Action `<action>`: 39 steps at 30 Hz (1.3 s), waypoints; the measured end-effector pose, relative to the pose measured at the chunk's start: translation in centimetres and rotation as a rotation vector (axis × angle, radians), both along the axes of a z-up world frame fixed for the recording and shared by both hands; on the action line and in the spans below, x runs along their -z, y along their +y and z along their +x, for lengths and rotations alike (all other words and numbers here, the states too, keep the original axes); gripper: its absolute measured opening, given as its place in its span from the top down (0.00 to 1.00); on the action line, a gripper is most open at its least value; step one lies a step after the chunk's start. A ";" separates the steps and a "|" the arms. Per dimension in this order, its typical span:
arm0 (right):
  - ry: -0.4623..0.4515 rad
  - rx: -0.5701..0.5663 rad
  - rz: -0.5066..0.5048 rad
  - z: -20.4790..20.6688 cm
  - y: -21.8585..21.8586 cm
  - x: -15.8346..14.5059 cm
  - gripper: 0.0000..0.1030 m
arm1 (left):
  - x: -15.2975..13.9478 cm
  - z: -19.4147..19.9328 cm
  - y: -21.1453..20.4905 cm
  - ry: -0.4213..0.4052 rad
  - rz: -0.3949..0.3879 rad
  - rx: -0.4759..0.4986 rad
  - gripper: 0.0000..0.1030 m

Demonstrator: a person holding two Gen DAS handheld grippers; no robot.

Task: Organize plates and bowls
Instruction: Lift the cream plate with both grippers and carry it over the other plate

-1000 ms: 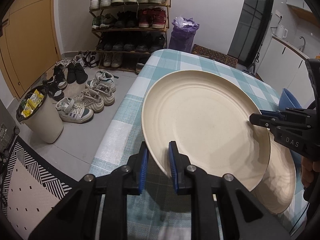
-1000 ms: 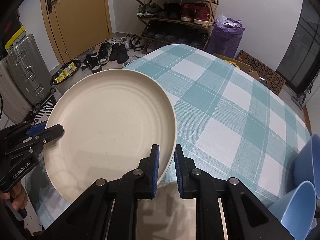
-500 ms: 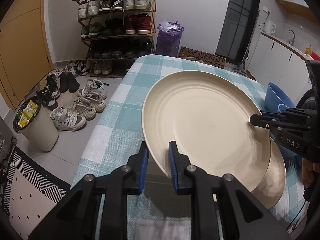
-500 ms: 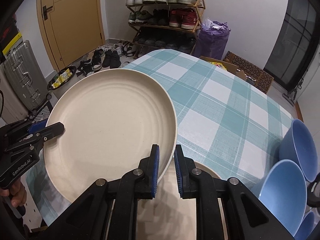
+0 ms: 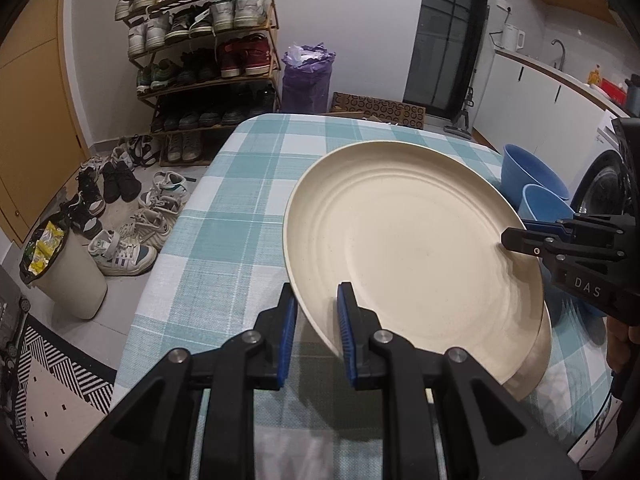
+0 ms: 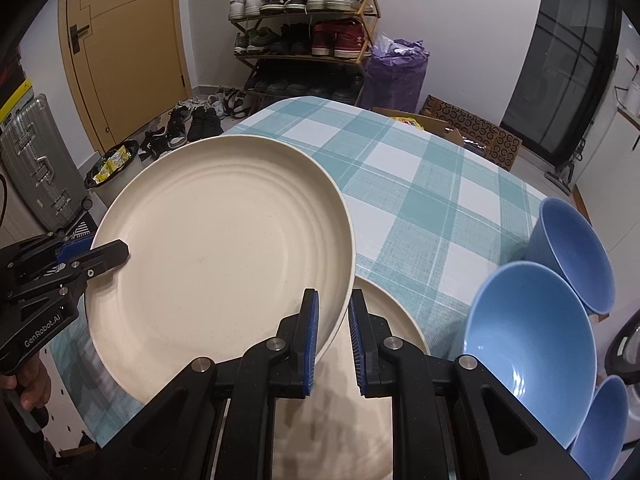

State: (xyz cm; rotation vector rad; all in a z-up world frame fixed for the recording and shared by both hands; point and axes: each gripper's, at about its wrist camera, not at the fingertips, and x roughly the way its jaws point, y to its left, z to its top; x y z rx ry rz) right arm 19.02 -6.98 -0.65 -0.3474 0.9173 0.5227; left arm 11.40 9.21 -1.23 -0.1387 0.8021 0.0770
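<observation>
A large cream plate [image 5: 408, 248] [image 6: 216, 256] is held tilted above the checked table by both grippers. My left gripper [image 5: 318, 332] is shut on its near rim; it also shows at the left of the right wrist view [image 6: 96, 254]. My right gripper [image 6: 333, 332] is shut on the opposite rim, and it shows at the right of the left wrist view [image 5: 516, 236]. A second cream plate [image 6: 384, 320] [image 5: 536, 356] lies on the table right under the held one. Three blue bowls [image 6: 532, 344] [image 5: 532, 178] stand at the table's right edge.
The table with the teal checked cloth [image 5: 240, 216] [image 6: 420, 184] stretches away ahead. Beyond it are a shoe rack [image 5: 204, 52], loose shoes on the floor, a purple bag [image 5: 306, 76] and a waste bin [image 5: 60, 272] at the left. A suitcase [image 6: 36, 160] stands far left.
Both grippers have carried the held plate to the right across the table, toward the blue bowls. It now hangs over the second plate, covering most of it. Both grips are unchanged.
</observation>
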 end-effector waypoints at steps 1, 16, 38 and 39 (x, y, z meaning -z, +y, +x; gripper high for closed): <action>0.000 0.005 0.001 -0.1 -0.3 0.0 0.85 | 0.0 0.0 -0.2 0.000 0.002 0.007 0.82; 0.003 0.086 0.003 -2.0 -4.7 1.0 0.85 | 1.0 0.5 -3.8 0.028 0.028 0.094 0.82; 0.003 0.165 -0.013 -3.2 -7.7 2.2 0.85 | 2.8 0.8 -7.0 0.063 0.063 0.176 0.81; 0.006 0.167 -0.013 -3.3 -7.8 2.2 0.85 | 2.9 0.8 -7.1 0.064 0.064 0.177 0.81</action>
